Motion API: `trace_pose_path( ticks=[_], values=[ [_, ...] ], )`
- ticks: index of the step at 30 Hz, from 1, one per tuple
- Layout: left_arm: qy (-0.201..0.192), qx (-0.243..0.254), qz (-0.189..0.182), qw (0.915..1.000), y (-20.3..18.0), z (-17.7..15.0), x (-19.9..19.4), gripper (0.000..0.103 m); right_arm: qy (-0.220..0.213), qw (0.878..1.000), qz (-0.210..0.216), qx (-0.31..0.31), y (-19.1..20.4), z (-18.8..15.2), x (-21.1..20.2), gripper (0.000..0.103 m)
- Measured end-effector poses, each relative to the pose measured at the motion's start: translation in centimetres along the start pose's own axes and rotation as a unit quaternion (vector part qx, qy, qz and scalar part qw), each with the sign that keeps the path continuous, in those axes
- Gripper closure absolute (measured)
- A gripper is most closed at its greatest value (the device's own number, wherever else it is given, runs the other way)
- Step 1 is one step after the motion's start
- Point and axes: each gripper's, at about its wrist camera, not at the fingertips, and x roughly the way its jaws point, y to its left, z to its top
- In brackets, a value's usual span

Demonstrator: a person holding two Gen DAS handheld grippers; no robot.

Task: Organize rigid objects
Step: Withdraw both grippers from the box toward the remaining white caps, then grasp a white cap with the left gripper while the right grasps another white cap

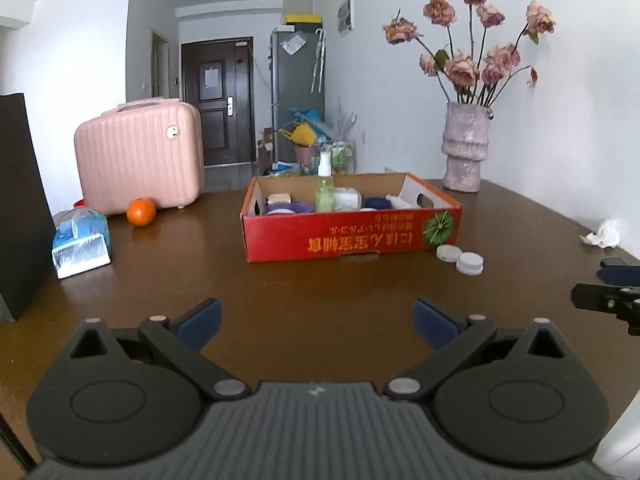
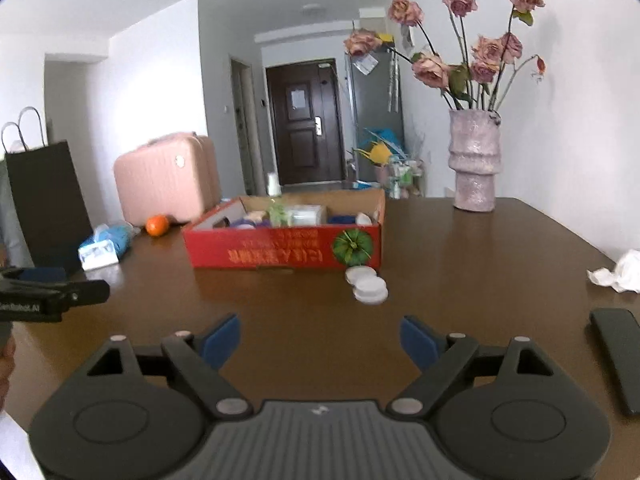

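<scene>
The left hand-held gripper [image 1: 316, 322] and right hand-held gripper [image 2: 320, 340] both hover spread and empty above the brown desk [image 1: 304, 280]. Ahead, a red cardboard box [image 1: 348, 236] lies with its long side across the view, holding an upright green spray bottle [image 1: 325, 184] among jars. Two white lids [image 2: 367, 282] touch, just beside its corner.

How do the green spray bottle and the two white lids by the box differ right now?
The green spray bottle stands upright inside the red box; the white lids lie flat on the table outside it. The bottle is tall and translucent, the lids low and opaque. Neither claw holds either.
</scene>
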Motion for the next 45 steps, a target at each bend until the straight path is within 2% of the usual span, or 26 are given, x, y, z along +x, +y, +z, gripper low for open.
trace_pose_path(
  ticks=[6, 12, 15, 19, 23, 26, 28, 29, 30, 33, 36, 40, 42, 44, 45],
  values=[
    [0.001, 0.004, -0.007, 1.0000, -0.9, -0.1, 0.4, 0.000, -0.010, 1.000, -0.024, -0.003, 0.2, -0.5, -0.6, 0.017],
    [0.018, -0.001, -0.009, 0.9998, -1.0, -0.4, 2.3, 0.000, 0.002, 0.999, -0.033, 0.024, -1.1, -0.6, 1.3, 0.021],
    [0.034, -0.004, -0.009, 0.9994, -1.0, -0.5, 4.0, 0.000, 0.011, 0.999, -0.041, 0.029, -1.8, -0.3, 3.2, 0.023],
    [0.056, -0.008, -0.006, 0.9984, -1.1, -0.3, 6.9, 0.000, 0.023, 0.999, -0.049, 0.007, -2.8, 1.1, 6.9, 0.027],
    [0.068, -0.002, -0.005, 0.9977, -1.7, 0.1, 9.9, 0.000, 0.046, 0.998, -0.037, -0.023, -3.3, 2.5, 11.9, 0.031],
    [0.078, -0.001, -0.008, 0.9969, -2.4, 0.6, 12.2, 0.000, 0.065, 0.997, -0.025, -0.027, -3.6, 3.2, 15.6, 0.040],
    [0.083, 0.000, -0.015, 0.9964, -3.0, 1.2, 13.9, 0.000, 0.085, 0.996, -0.023, -0.029, -3.9, 3.6, 18.2, 0.053],
    [0.087, 0.003, -0.020, 0.9960, -3.3, 1.4, 15.0, 0.000, 0.099, 0.994, -0.026, -0.032, -4.0, 3.8, 19.5, 0.054],
    [0.091, 0.006, -0.022, 0.9956, -3.7, 1.7, 16.0, 0.000, 0.106, 0.993, -0.027, -0.034, -4.1, 3.9, 20.5, 0.054],
    [0.103, 0.014, -0.031, 0.9941, -5.2, 2.4, 19.1, 0.000, 0.116, 0.992, -0.024, -0.040, -4.6, 3.9, 22.1, 0.068],
    [0.103, 0.027, -0.066, 0.9921, -7.5, 3.5, 21.8, 0.000, 0.104, 0.994, -0.022, -0.031, -6.1, 4.2, 21.6, 0.068],
    [0.088, 0.079, -0.111, 0.9867, -11.8, 4.4, 24.6, 0.004, 0.068, 0.997, -0.019, 0.034, -9.8, 4.2, 20.6, 0.068],
    [0.083, 0.100, -0.134, 0.9825, -13.6, 4.6, 25.8, 0.009, 0.048, 0.997, -0.033, 0.044, -10.5, 4.3, 19.9, 0.068],
    [0.077, 0.114, -0.137, 0.9809, -15.0, 4.7, 26.8, 0.022, 0.025, 0.998, -0.034, 0.045, -10.6, 4.6, 19.2, 0.068],
    [0.078, 0.115, -0.139, 0.9806, -15.6, 4.8, 27.3, 0.024, 0.022, 0.998, -0.031, 0.048, -10.6, 4.6, 19.1, 0.068]
  ],
)
